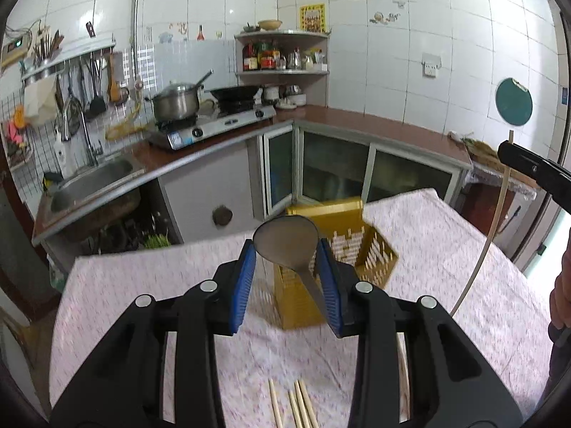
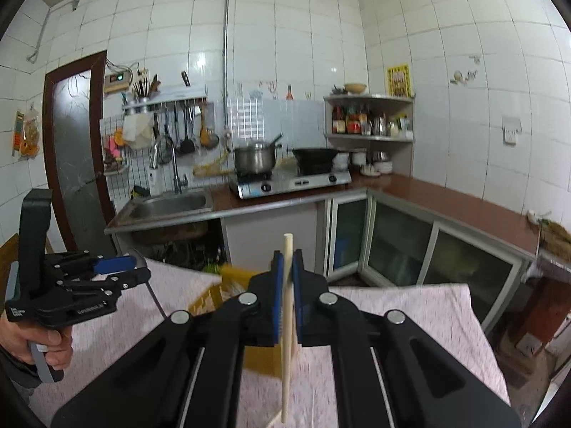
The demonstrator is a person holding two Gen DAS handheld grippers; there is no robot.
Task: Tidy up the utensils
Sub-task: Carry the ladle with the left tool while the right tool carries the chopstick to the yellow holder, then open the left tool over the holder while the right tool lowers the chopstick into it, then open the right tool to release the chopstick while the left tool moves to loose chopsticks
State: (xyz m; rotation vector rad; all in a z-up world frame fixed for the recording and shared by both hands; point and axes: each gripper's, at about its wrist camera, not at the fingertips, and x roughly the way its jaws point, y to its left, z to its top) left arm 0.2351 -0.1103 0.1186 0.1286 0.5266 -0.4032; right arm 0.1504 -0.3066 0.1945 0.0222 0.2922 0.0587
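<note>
A: What does the left gripper [image 1: 287, 274] have?

B: A metal spoon [image 1: 287, 240]. Its blue pads [image 1: 246, 285] press the spoon from both sides, bowl up, at the centre of the left wrist frame, with the handle slanting down toward the lower right along the right-hand pad.

A: And the holder?

B: The yellow utensil holder [image 1: 342, 246] sits right behind the spoon, centre frame, standing on the pink patterned tablecloth [image 1: 142, 303]. Its slotted wall faces the camera. How far the spoon is above it, I cannot tell.

A: The right gripper [image 2: 288, 299]?

B: Clamped on a single pale chopstick [image 2: 286, 339], held nearly upright in the middle of the right wrist frame. The stick's tip pokes above the pads and its length runs down to the bottom edge. In the left wrist view the same gripper shows at the right edge, the chopstick curving below it.

A: Anything left on the cloth?

B: Several loose chopsticks [image 1: 296, 406] lie at the bottom centre of the left wrist frame, between the gripper's arms.

A: Background?

B: A sink [image 2: 171, 205] at centre left and a gas stove [image 2: 289, 182] with a steel pot [image 2: 255, 158], along the brown counter.
</note>
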